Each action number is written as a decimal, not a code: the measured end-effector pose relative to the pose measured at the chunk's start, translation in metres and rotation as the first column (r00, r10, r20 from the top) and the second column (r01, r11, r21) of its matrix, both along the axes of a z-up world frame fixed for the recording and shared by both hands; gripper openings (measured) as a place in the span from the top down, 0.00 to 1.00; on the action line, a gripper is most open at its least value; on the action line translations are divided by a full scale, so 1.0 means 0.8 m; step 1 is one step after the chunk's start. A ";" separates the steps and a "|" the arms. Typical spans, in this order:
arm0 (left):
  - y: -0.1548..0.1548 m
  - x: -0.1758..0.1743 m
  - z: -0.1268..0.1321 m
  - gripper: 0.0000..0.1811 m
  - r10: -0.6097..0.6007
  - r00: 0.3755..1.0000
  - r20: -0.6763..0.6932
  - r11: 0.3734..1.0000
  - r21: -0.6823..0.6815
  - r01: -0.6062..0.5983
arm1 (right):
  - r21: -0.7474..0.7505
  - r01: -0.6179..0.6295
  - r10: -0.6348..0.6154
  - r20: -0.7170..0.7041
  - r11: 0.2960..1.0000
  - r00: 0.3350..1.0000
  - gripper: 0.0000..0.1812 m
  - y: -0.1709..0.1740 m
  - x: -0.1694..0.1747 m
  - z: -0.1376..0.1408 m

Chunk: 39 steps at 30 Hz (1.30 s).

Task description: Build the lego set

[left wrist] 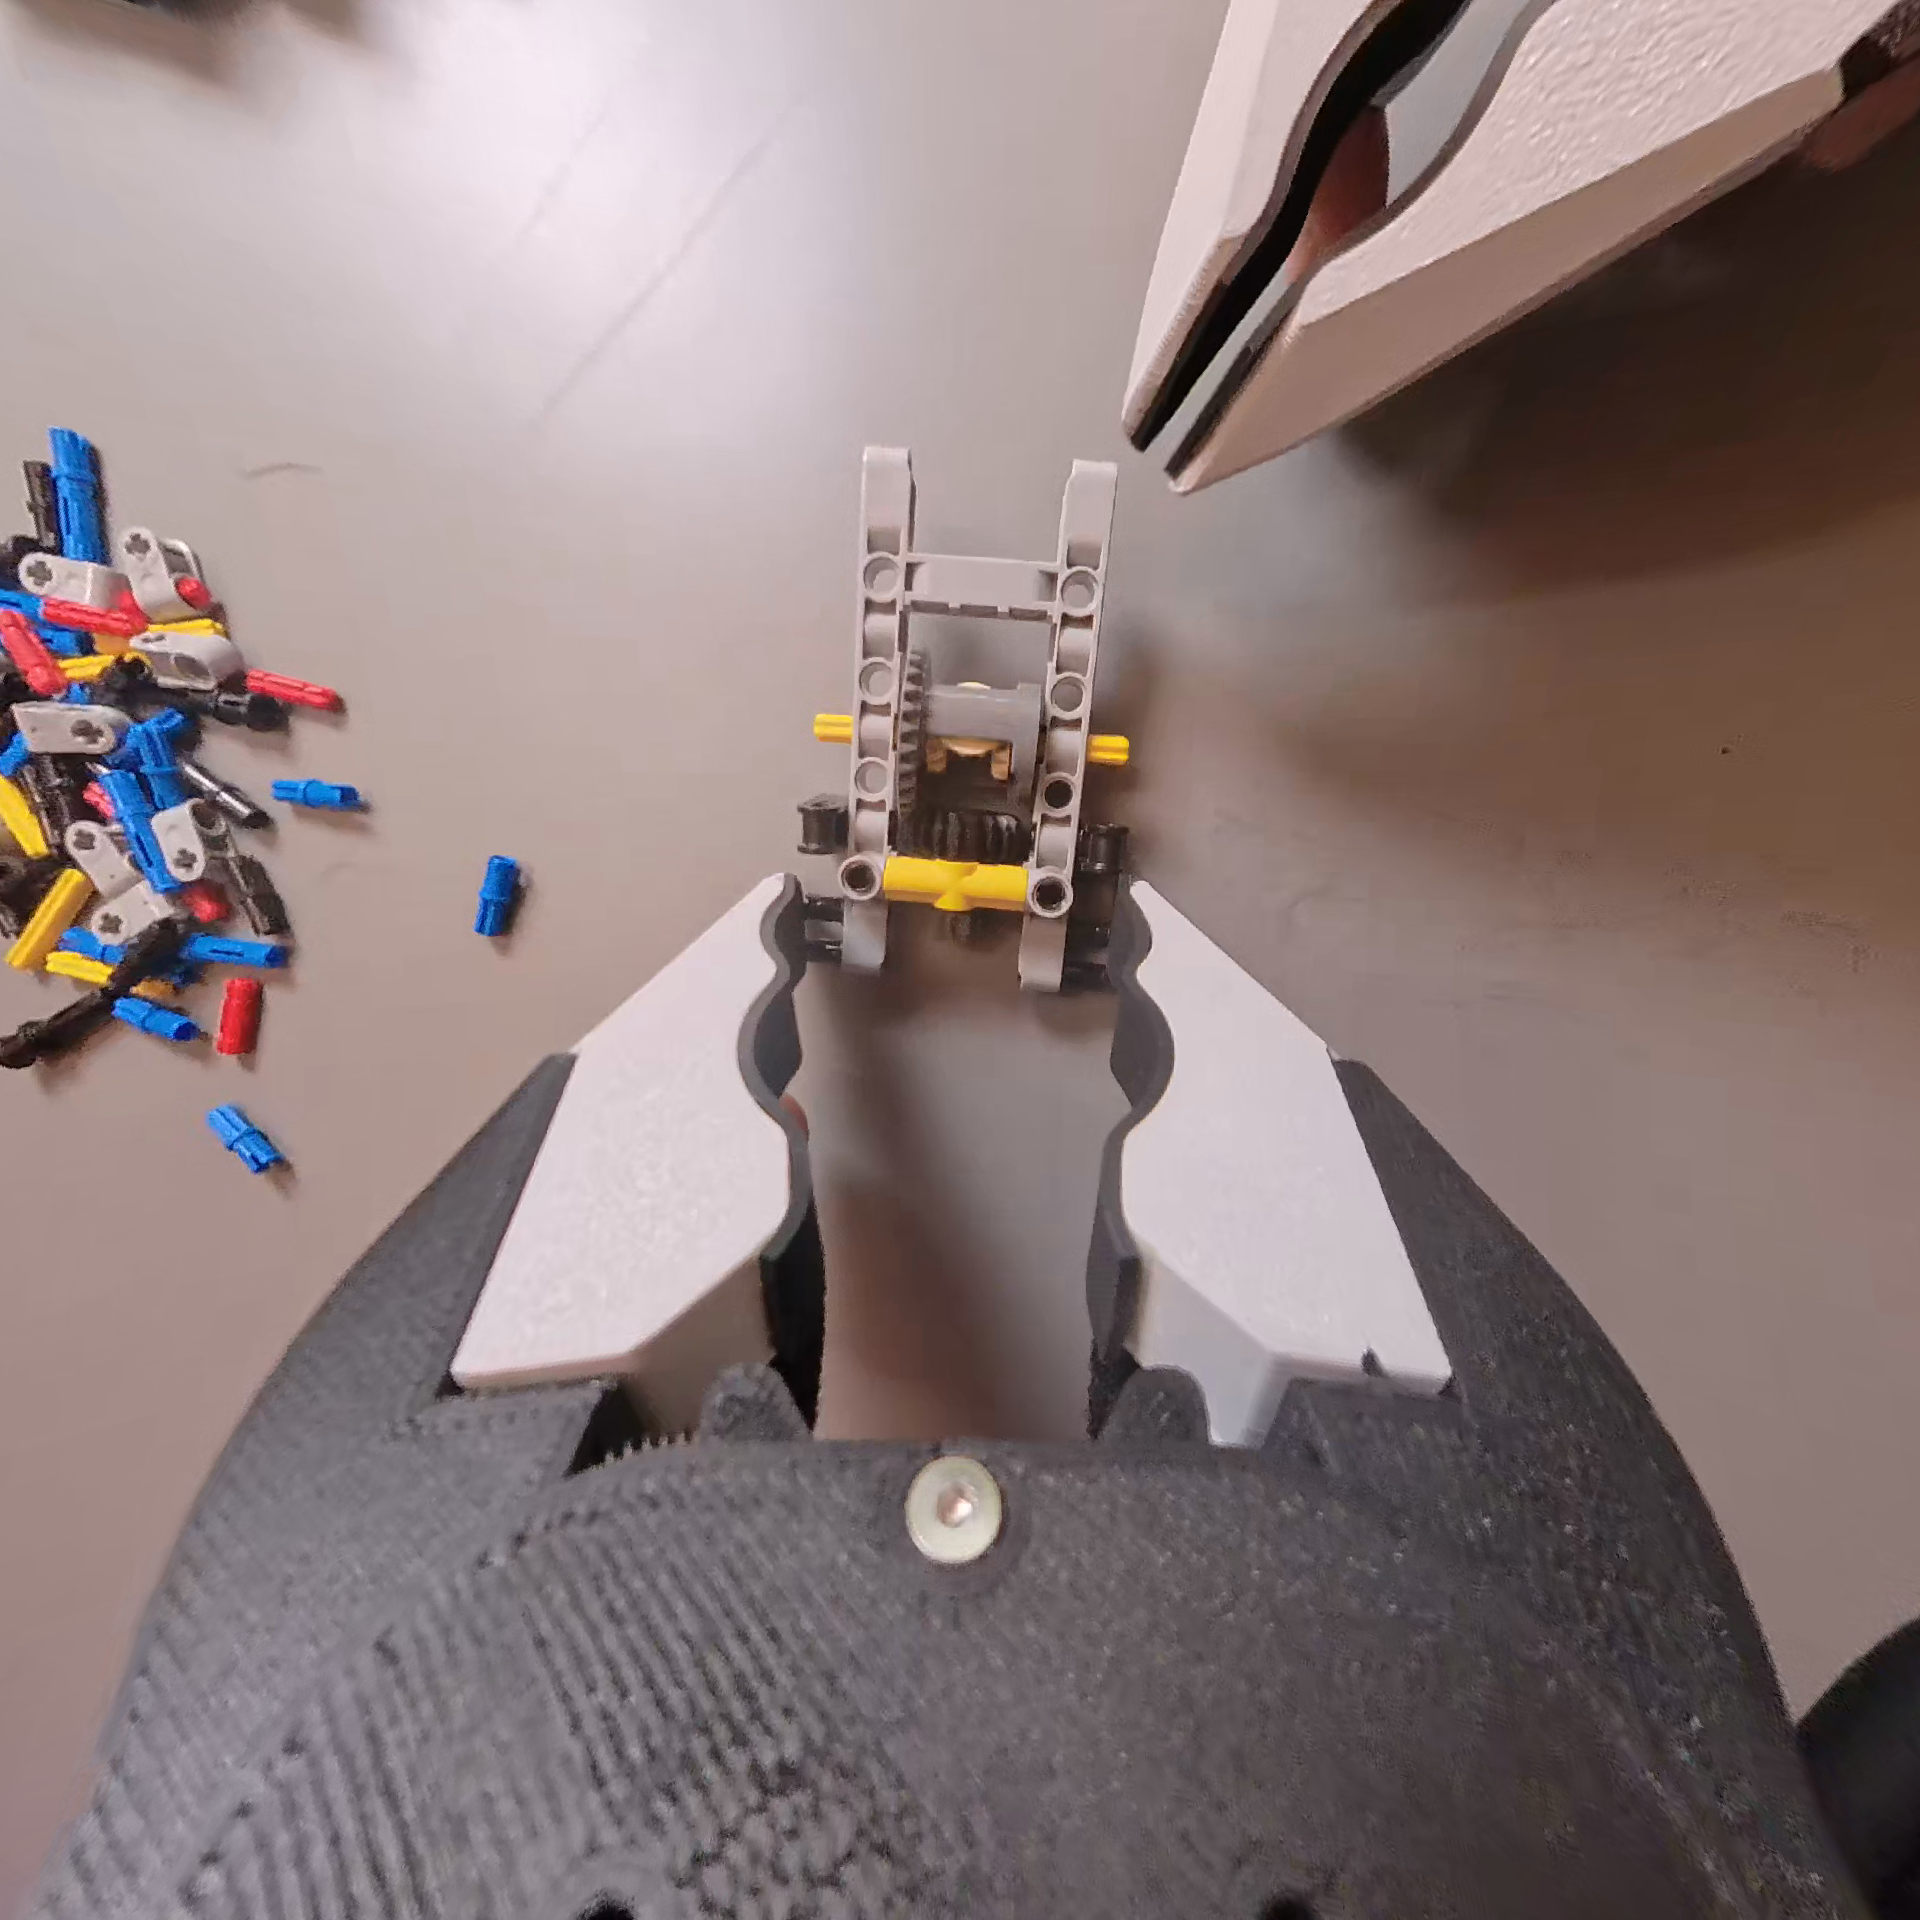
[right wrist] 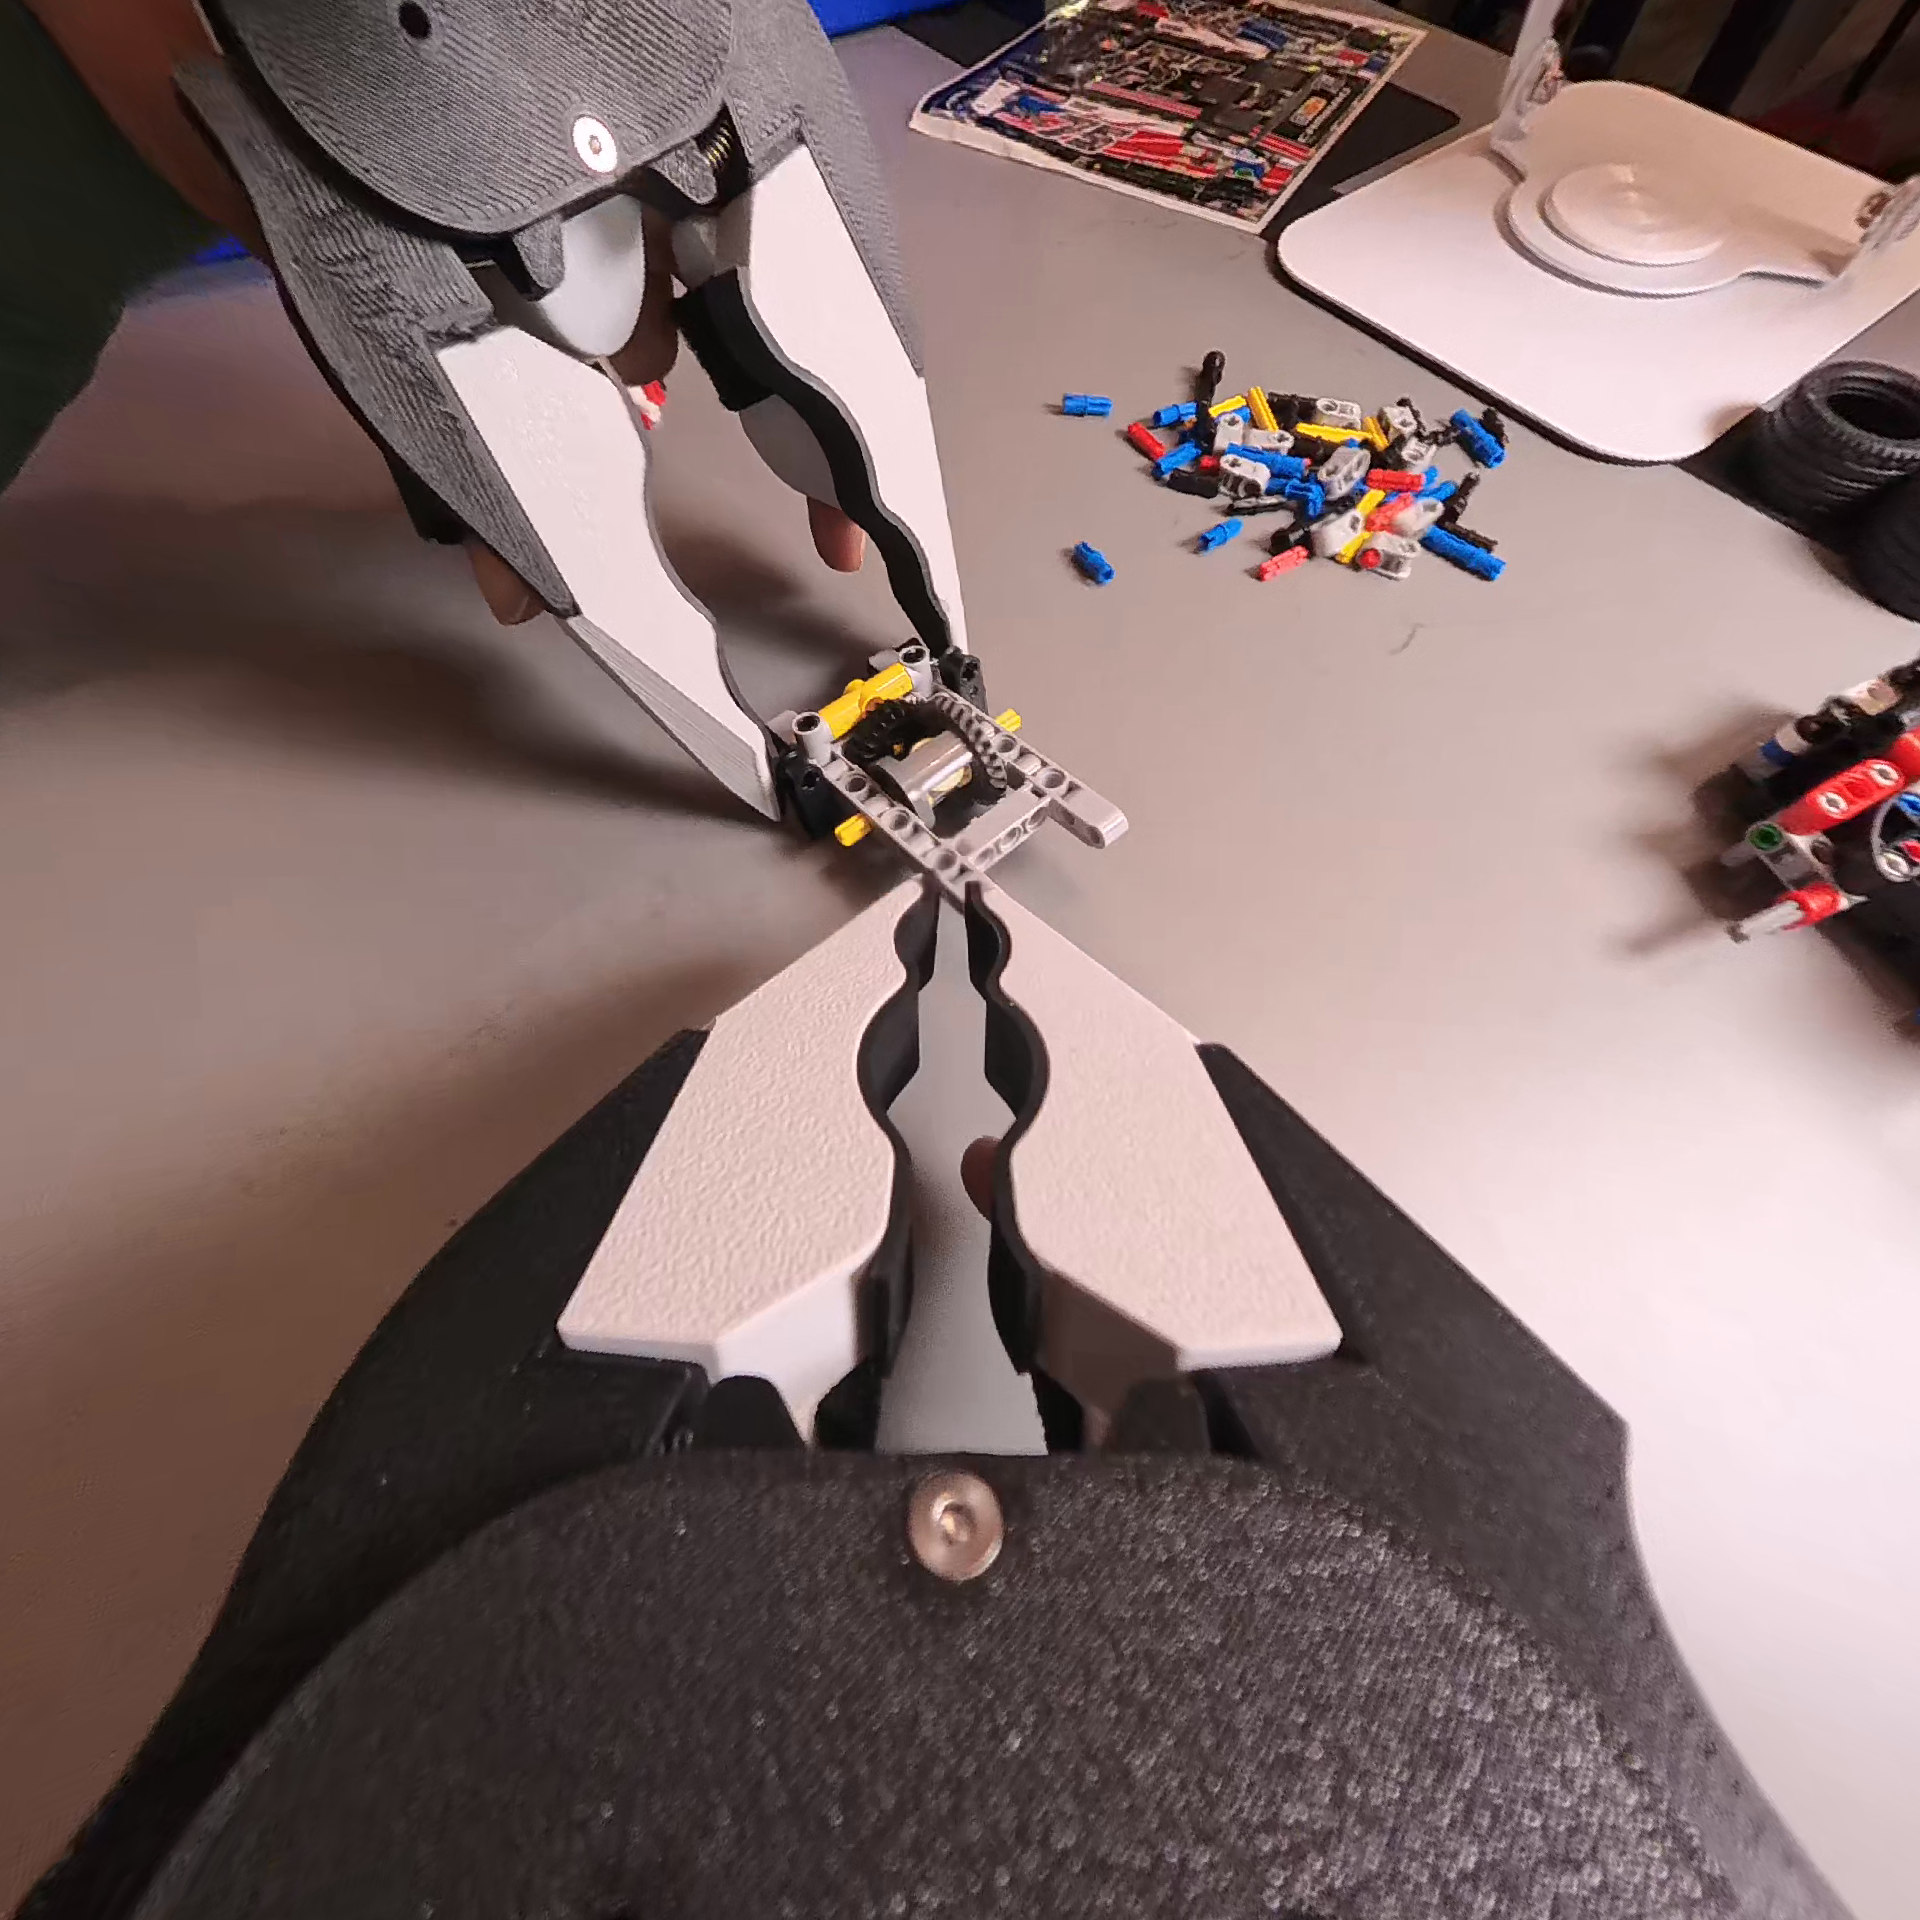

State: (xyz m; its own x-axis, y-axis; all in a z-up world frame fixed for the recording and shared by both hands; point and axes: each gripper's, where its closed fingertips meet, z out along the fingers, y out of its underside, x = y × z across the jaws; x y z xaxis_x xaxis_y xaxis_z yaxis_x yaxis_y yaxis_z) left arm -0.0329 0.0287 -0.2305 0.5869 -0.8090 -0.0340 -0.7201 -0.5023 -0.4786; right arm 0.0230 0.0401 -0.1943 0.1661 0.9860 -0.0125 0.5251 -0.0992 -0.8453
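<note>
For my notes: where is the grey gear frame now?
The grey gear frame lies on the table, mid-view, its near end between the left gripper fingertips; the parts pile lies left.

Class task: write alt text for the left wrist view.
The left hand-held gripper clamps the near end of a grey lego frame with gears on a table. Loose pieces lie left; the right hand-held gripper hovers upper right.

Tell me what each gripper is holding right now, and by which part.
The left gripper clamps the grey gear frame across its near end with the yellow axle. The right gripper is almost closed at one far prong's tip; contact cannot be told.
</note>
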 end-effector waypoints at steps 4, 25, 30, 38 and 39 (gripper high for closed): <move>-0.009 -0.010 -0.001 0.68 -0.005 1.000 -0.025 1.000 -0.030 0.004 | 0.007 -0.032 0.032 0.000 0.999 0.999 0.98 -0.018 -0.013 0.001; -0.027 -0.033 -0.002 0.67 0.013 1.000 -0.010 0.998 -0.060 -0.013 | -0.010 -0.062 0.062 -0.001 0.998 0.998 0.97 -0.030 -0.017 -0.003; -0.021 -0.028 -0.002 0.69 0.010 1.000 0.005 0.999 -0.039 -0.010 | -0.009 -0.064 0.064 -0.005 0.998 0.998 0.97 -0.030 -0.016 -0.002; -0.002 0.002 -0.001 0.69 -0.019 1.000 0.006 1.000 -0.016 0.019 | 0.004 -0.028 0.028 0.034 1.000 0.999 0.98 -0.019 -0.011 -0.009; 0.000 0.006 -0.001 0.69 -0.023 1.000 0.003 1.000 -0.017 0.023 | 0.005 -0.015 0.015 0.042 1.000 0.999 0.98 -0.016 -0.009 -0.011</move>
